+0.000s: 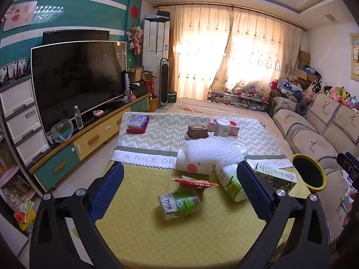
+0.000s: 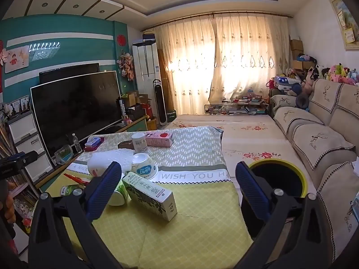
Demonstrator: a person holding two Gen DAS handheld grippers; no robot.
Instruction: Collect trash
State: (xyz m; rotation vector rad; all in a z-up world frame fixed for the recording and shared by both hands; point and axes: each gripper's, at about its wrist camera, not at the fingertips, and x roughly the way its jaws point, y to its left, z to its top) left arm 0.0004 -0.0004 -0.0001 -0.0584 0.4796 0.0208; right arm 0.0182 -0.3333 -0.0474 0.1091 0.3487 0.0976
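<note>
Trash lies on a cloth-covered table (image 1: 157, 235). In the left wrist view a green can (image 1: 179, 202) lies on its side, with a red wrapper (image 1: 195, 182), a tipped green-and-white cup (image 1: 228, 182), a carton box (image 1: 276, 174) and white bubble wrap (image 1: 213, 149) behind it. My left gripper (image 1: 180, 188) is open above the can. My right gripper (image 2: 175, 188) is open over the carton box (image 2: 150, 195). A white bowl (image 2: 144, 168) lies beyond it. A yellow-rimmed bin (image 2: 280, 179) stands right of the table; it also shows in the left wrist view (image 1: 308, 171).
Farther back on the table are a pink box (image 2: 157, 139), a white jar (image 2: 139, 142), a brown box (image 1: 197, 131) and a card box (image 1: 138, 122). A TV cabinet (image 1: 89, 139) runs along the left, a sofa (image 2: 318, 139) along the right.
</note>
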